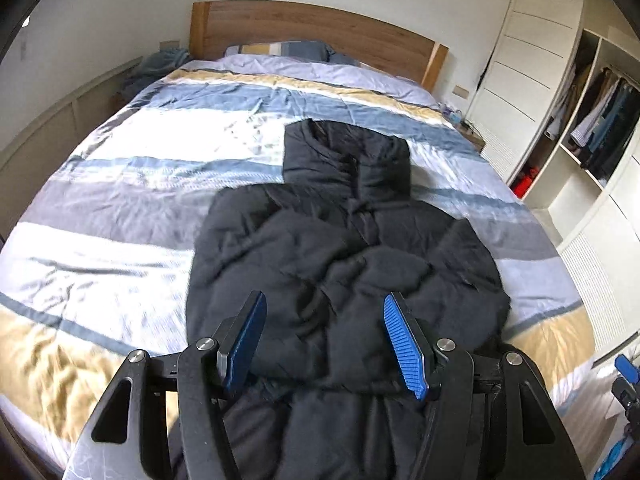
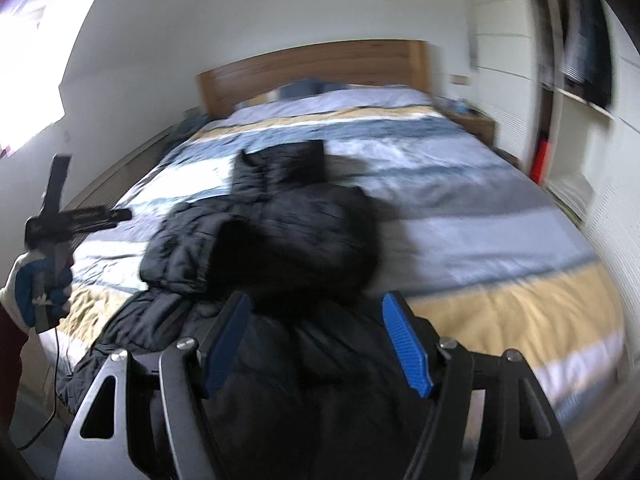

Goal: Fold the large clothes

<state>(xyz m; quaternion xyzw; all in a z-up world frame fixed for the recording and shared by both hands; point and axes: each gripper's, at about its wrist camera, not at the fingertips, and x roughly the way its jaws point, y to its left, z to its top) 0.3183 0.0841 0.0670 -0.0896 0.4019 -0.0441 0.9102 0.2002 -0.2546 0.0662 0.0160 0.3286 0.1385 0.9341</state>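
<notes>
A large black puffer jacket (image 1: pixel 344 248) lies on the striped bed, hood toward the headboard, both sleeves folded in over its chest. It also shows in the right wrist view (image 2: pixel 280 232), blurred. My left gripper (image 1: pixel 324 308) is open and empty above the jacket's lower part, with blue pads (image 1: pixel 404 344) spread wide. My right gripper (image 2: pixel 314 308) is open and empty above the jacket's hem near the foot of the bed. The left gripper also shows from the side in the right wrist view (image 2: pixel 120 214), held by a gloved hand.
The bed (image 1: pixel 120 184) has a blue, white and tan striped cover and a wooden headboard (image 1: pixel 312 28). A wardrobe with hanging clothes (image 1: pixel 600 120) stands on the right. A nightstand (image 2: pixel 474 122) is beside the headboard.
</notes>
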